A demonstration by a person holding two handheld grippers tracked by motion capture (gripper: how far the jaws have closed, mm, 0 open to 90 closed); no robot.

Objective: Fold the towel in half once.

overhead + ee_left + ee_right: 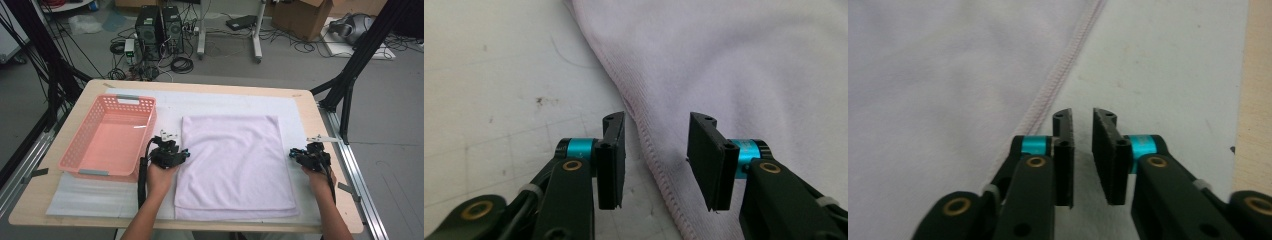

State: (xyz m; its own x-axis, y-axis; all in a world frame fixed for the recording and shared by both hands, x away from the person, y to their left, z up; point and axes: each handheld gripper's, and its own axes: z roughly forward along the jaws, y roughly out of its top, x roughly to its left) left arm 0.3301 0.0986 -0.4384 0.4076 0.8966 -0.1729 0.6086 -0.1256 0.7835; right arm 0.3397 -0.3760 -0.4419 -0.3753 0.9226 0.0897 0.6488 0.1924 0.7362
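Note:
A pale lilac towel [235,160] lies flat on a white mat [165,102] in the middle of the table. My left gripper [175,150] is at the towel's left edge. In the left gripper view its jaws stand open [656,122] with the stitched hem [651,150] running between them, and the pads do not press on it. My right gripper [302,154] is at the towel's right edge. Its jaws [1083,117] stand a narrow gap apart over the bare mat [1158,65], just beside the hem [1055,85], with nothing between them.
A pink plastic basket [75,145] sits on the table's left side, close beside my left hand. The wooden table edge [330,150] runs just right of my right gripper. Black frame legs, cables and computer cases stand on the floor beyond the table.

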